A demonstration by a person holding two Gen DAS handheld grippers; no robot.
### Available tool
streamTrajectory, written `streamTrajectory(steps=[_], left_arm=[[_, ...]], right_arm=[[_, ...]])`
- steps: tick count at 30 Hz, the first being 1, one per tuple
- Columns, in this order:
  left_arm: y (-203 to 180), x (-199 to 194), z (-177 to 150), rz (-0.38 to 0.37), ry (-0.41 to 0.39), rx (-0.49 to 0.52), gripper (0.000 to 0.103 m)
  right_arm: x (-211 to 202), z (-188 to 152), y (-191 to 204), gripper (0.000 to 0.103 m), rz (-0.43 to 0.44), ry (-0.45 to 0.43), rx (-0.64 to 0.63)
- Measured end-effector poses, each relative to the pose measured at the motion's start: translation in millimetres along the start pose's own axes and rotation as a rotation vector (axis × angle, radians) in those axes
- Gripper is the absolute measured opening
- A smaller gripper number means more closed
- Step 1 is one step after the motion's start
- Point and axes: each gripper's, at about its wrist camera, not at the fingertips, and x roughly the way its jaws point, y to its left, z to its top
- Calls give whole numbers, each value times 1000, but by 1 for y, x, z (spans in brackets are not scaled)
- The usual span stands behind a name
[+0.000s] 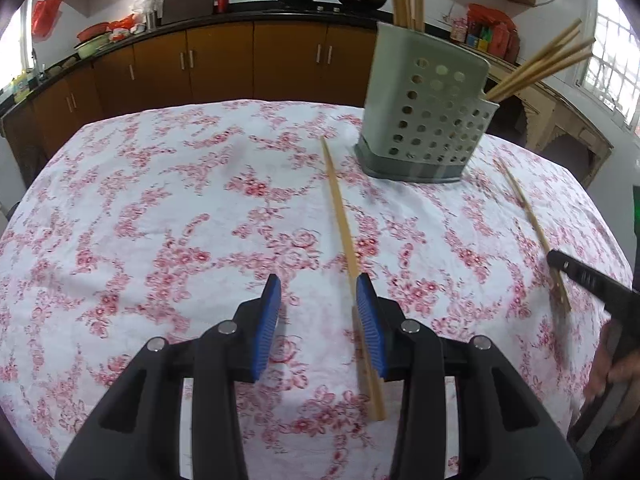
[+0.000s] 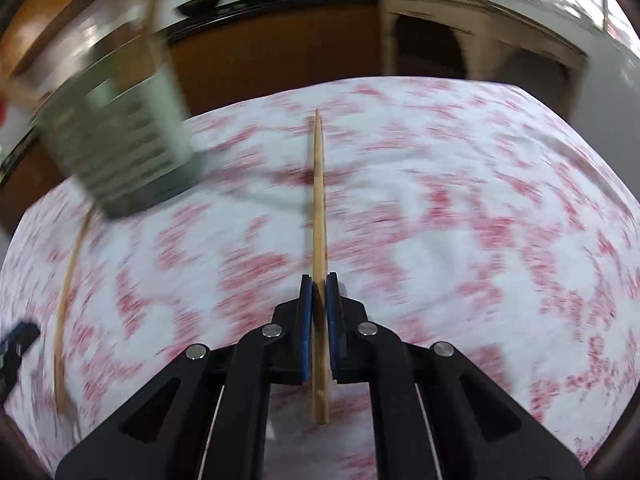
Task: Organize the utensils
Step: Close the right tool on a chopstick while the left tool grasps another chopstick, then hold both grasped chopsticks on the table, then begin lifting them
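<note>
On the tablecloth (image 1: 160,208), one chopstick (image 1: 340,216) lies left of the holder (image 1: 428,120), another (image 1: 528,216) seemingly right.

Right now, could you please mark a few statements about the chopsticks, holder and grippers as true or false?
1. The right gripper is shut on a chopstick. True.
2. The left gripper is clamped on a chopstick. False: its jaws stand open, and the loose chopstick lies on the tablecloth beside its right pad.
3. The utensil holder lies tipped over. False: it stands upright.
4. Chopsticks already stick out of the holder. True.
5. The tablecloth is plain blue. False: white with pink flowers.
</note>
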Motion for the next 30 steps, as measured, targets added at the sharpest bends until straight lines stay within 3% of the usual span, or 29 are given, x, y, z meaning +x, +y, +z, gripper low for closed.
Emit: streamTrajectory(steps=[9, 17, 26, 30], left_arm=[[-19, 16, -4, -3, 47, 44, 37], [-18, 24, -2, 63, 48, 62, 12], [31, 37, 22, 161, 46, -3, 13], [44, 38, 25, 163, 37, -12, 15]], right_arm=[[0, 0, -1, 8, -2, -7, -43], [2, 3, 5, 8, 11, -8, -75], [0, 2, 17, 8, 36, -12, -107], [1, 1, 17, 8, 40, -14, -106]])
